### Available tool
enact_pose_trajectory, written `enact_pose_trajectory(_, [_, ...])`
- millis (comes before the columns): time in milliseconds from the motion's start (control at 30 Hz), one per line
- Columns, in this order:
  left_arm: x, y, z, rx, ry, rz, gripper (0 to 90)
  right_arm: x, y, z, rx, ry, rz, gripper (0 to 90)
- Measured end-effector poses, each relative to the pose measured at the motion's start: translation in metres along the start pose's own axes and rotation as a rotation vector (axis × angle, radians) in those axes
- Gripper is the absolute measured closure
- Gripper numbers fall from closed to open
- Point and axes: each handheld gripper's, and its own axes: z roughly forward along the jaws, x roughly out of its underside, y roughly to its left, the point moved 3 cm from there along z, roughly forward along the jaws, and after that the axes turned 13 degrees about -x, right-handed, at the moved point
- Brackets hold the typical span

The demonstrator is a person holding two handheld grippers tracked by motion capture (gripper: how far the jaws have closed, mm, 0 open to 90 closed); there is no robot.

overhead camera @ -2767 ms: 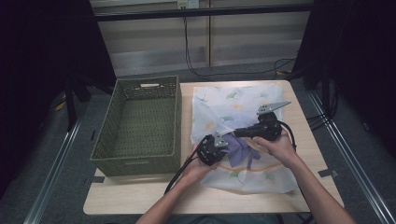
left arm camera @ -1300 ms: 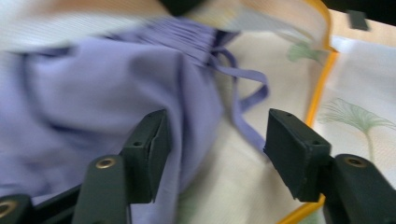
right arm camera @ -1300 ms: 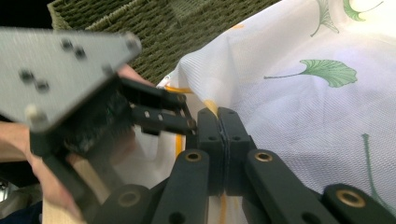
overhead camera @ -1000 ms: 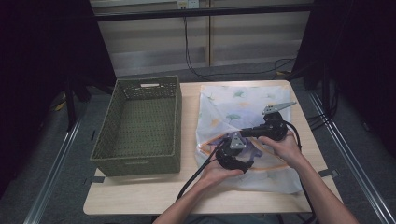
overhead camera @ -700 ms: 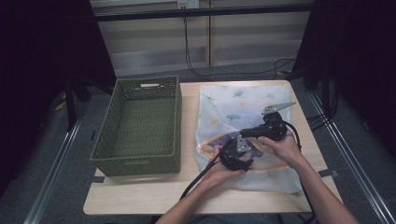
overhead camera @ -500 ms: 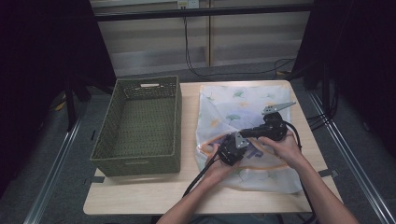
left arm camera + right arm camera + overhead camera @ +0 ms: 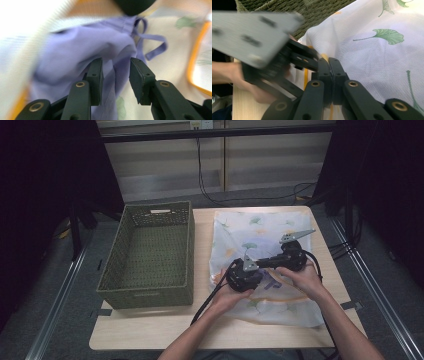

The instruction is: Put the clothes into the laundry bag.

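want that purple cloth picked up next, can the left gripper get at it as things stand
Probably yes. The left gripper is open, its jaws right at the purple cloth with a fold between them. Nothing lies between; the right gripper is pinched shut alongside.

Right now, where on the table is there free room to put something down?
The woven green basket looks empty inside. Bare wooden tabletop runs along the near edge in front of it. The white leaf-print fabric covers the right half, crowded where both grippers work.

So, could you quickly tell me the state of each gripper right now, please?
Left gripper: open, jaws apart over the purple fabric, not clamped on it.
Right gripper: shut, jaws pressed together; whether they pinch the white leaf-print cloth cannot be told.
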Motion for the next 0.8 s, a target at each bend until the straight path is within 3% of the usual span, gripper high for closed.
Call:
enact_pose_trajectory(67, [0.000,0.005,-0.009,0.010,-0.020,-0.012,63.8,0.000,0.000,0.000,0.001,-0.004,-0.002,89.8])
enact_pose_trajectory(133, [0.001,0.011,-0.021,0.050,-0.037,-0.049,65.8,-0.001,0.000,0.000,0.006,-0.006,-0.002,89.8])
enact_pose_trajectory(233, [0.002,0.019,-0.035,0.060,-0.055,-0.069,72.3,-0.003,0.001,0.000,0.010,-0.012,-0.007,89.8])
enact_pose_trajectory(300, [0.004,0.021,-0.044,0.066,-0.057,-0.053,73.7,-0.005,0.001,0.000,0.009,-0.019,-0.011,89.8])
enact_pose_trajectory(467, [0.021,0.011,-0.056,0.079,0.003,0.046,73.7,-0.008,0.004,0.002,0.011,-0.030,-0.028,89.8])
enact_pose_trajectory(500, [0.025,0.007,-0.058,0.089,0.005,0.037,74.0,-0.009,0.005,0.002,0.009,-0.034,-0.028,89.8])
enact_pose_trajectory(533, [0.028,0.005,-0.061,0.103,0.023,0.064,74.2,-0.010,0.006,0.002,0.009,-0.035,-0.034,89.8])
enact_pose_trajectory(667, [0.042,-0.006,-0.069,0.150,0.046,0.099,74.5,-0.012,0.009,0.003,0.002,-0.040,-0.045,89.8])
enact_pose_trajectory(700, [0.046,-0.007,-0.071,0.142,0.079,0.113,74.5,-0.012,0.010,0.003,0.004,-0.040,-0.044,89.8])
enact_pose_trajectory(800, [0.058,-0.011,-0.070,0.160,0.100,0.131,73.2,-0.011,0.010,0.003,0.000,-0.035,-0.045,89.8])
